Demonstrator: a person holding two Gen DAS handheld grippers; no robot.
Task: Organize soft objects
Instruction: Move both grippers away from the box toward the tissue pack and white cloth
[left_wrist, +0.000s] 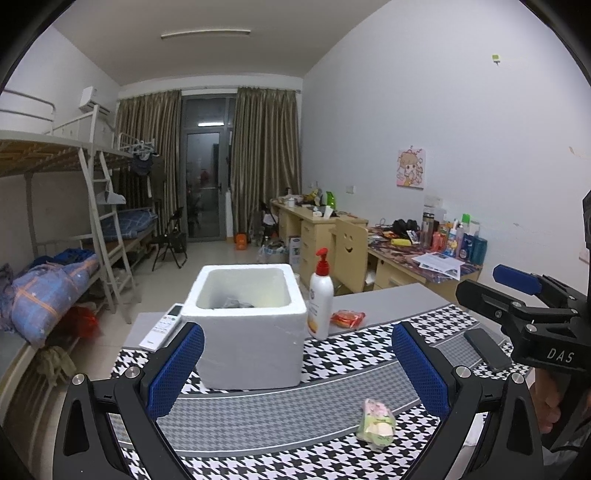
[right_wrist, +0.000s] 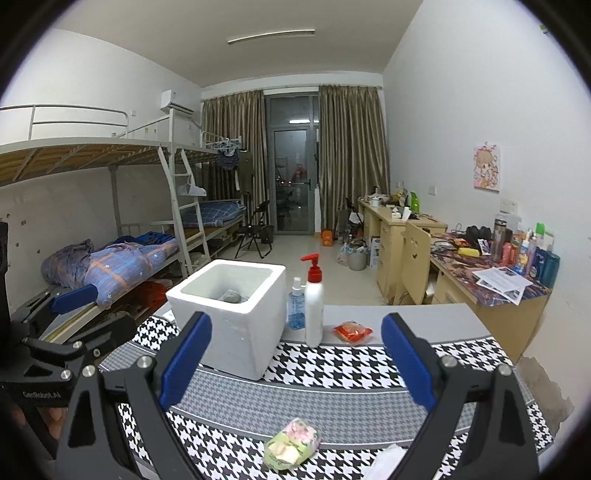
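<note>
Both our tongs stand wide open and empty above the houndstooth cloth (left_wrist: 332, 362). Our left gripper (left_wrist: 297, 365) has the green tissue pack (left_wrist: 376, 422) lying just below its right finger, and our right gripper (right_wrist: 295, 363) sees that pack (right_wrist: 291, 445) below its gap. Beyond both tongs sits the white foam box (left_wrist: 245, 325), something grey inside it.
</note>
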